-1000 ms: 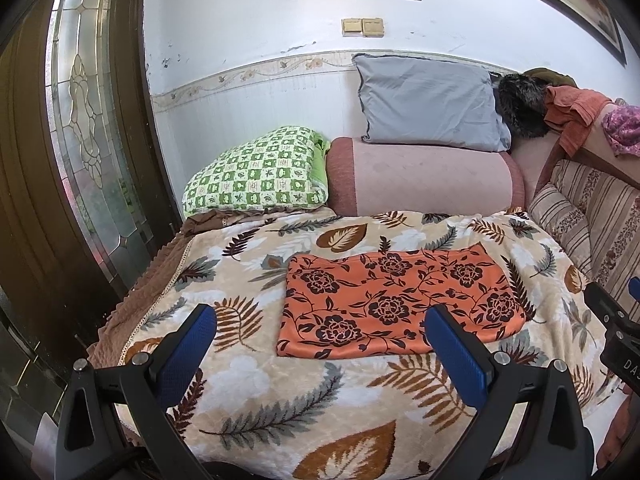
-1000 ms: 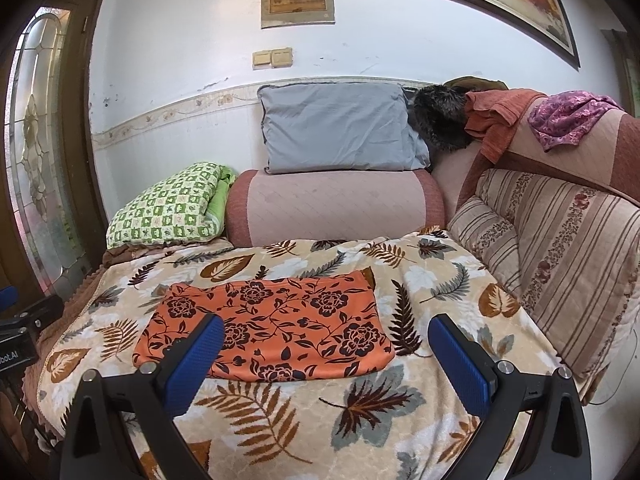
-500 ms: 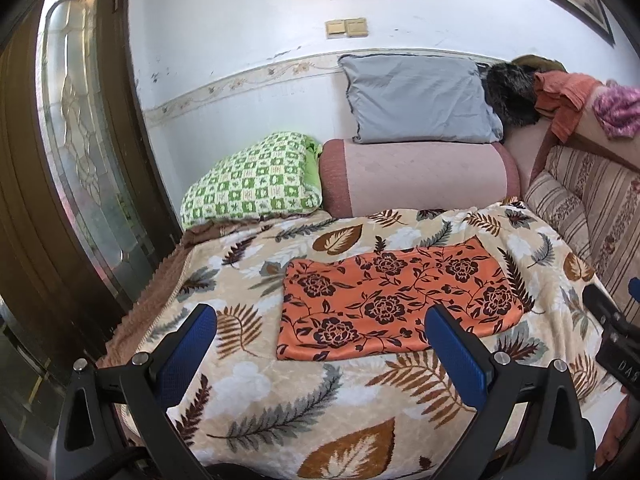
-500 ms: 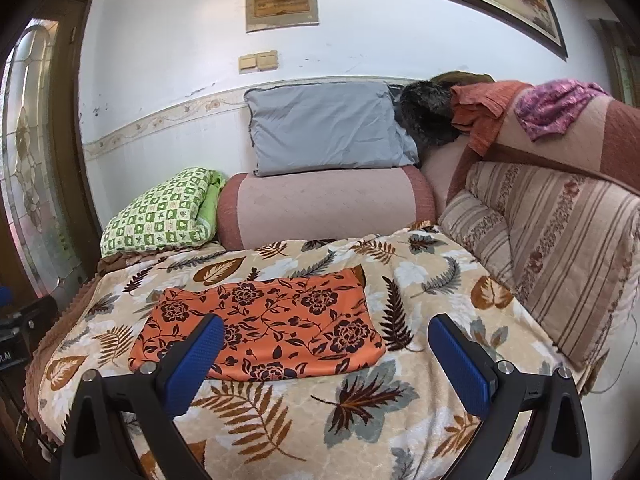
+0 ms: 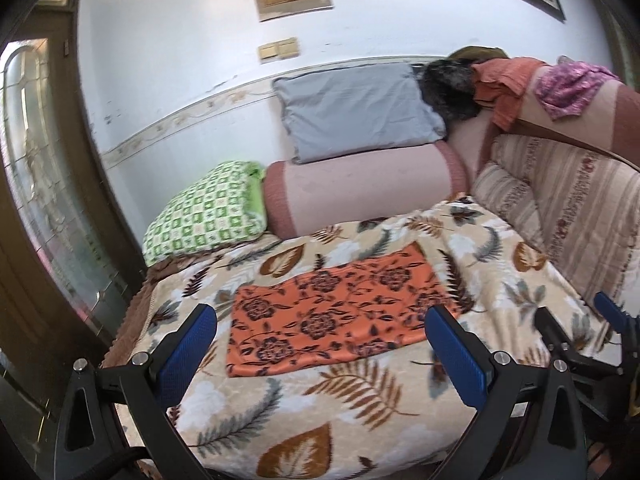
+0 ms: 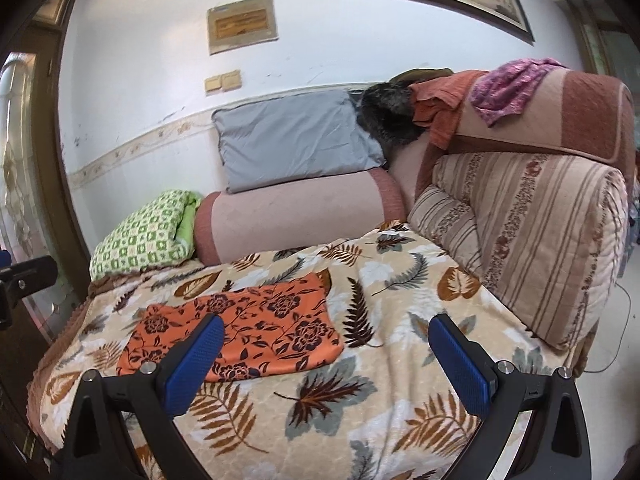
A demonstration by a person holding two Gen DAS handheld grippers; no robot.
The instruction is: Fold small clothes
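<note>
An orange cloth with dark flowers (image 5: 336, 312) (image 6: 244, 328) lies flat as a folded rectangle on the leaf-print blanket (image 5: 360, 396) (image 6: 384, 360). My left gripper (image 5: 320, 352) hangs open above the blanket's near edge, back from the cloth, with nothing between its blue pads. My right gripper (image 6: 328, 360) is open too and holds nothing; its left pad overlaps the cloth's near side in view, and it stands well short of the cloth. The right gripper's tip (image 5: 600, 328) shows at the right edge of the left wrist view.
A green checked pillow (image 5: 208, 212), a pink bolster (image 5: 360, 188) and a grey pillow (image 5: 356, 112) line the wall. Striped cushions (image 6: 532, 240) flank the right side, with orange and pink clothes (image 6: 508, 88) draped above. A glazed wooden door (image 5: 44, 200) stands at left.
Both grippers have pulled back and swung to the right, tilting the views. The cloth lies unmoved. Both stay open.
</note>
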